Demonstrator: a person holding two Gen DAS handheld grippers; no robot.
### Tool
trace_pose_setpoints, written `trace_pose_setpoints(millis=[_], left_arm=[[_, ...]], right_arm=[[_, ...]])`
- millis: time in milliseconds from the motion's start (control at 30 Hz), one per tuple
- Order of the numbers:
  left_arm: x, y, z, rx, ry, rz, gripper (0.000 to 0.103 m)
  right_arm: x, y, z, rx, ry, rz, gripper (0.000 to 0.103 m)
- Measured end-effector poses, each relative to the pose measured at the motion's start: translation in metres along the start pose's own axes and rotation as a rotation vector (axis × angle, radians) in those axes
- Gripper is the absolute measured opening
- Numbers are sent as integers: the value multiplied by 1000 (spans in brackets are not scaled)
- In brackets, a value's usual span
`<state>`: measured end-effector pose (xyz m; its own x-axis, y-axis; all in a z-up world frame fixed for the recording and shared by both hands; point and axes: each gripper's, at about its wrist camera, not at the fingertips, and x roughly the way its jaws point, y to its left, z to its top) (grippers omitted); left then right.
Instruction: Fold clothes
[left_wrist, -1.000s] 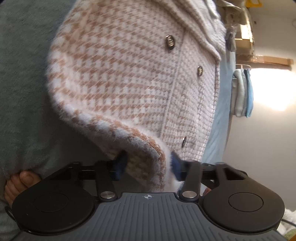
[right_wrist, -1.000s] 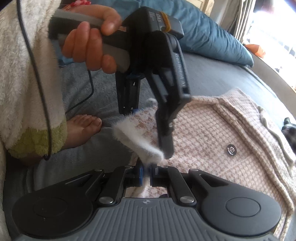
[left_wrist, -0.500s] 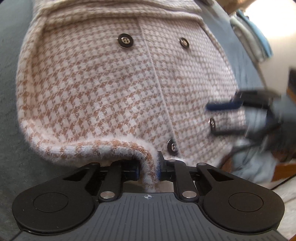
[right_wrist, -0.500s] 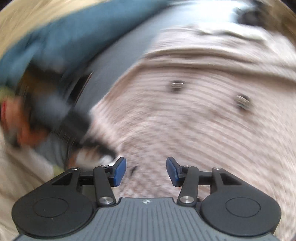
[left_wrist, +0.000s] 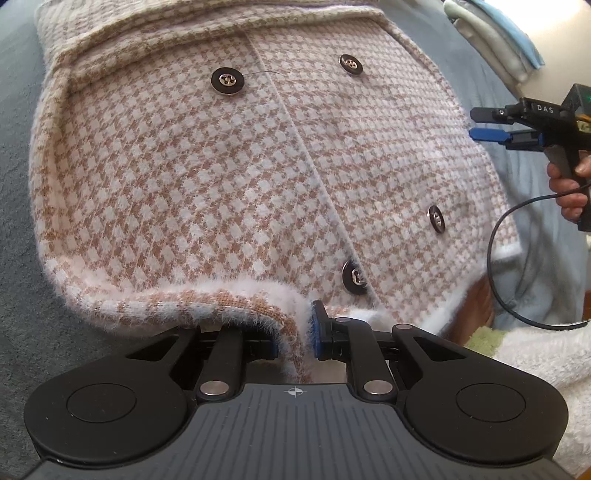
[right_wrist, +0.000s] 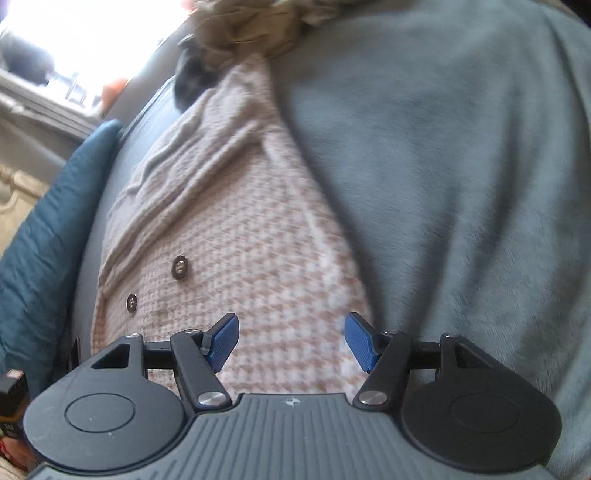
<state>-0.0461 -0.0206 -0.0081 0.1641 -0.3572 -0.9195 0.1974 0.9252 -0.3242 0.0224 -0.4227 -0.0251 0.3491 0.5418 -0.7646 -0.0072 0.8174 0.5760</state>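
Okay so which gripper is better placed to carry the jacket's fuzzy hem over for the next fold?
Left. The left gripper is already shut on the fuzzy hem of the houndstooth jacket. The right gripper is open and holds nothing, hovering above the jacket's far side near the grey blanket.

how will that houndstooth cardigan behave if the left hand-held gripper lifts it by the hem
Probably floppy: the houndstooth cardigan already curls over at the fuzzy hem pinched in the left hand-held gripper, so the rest should drape and trail. Its fuzzy knit likely grips the grey blanket, dragging rather than sliding. The metal buttons may add a little weight to the front.
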Motion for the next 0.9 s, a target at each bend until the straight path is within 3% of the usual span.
trace_pose_setpoints(millis=[267, 900], left_arm=[[2, -7, 0, 29, 13, 35, 15], [4, -13, -3, 82, 15, 79, 15]], right_arm=[[-6, -16, 5, 67, -39, 65, 66], [-5, -53, -29, 171, 124, 246, 66]])
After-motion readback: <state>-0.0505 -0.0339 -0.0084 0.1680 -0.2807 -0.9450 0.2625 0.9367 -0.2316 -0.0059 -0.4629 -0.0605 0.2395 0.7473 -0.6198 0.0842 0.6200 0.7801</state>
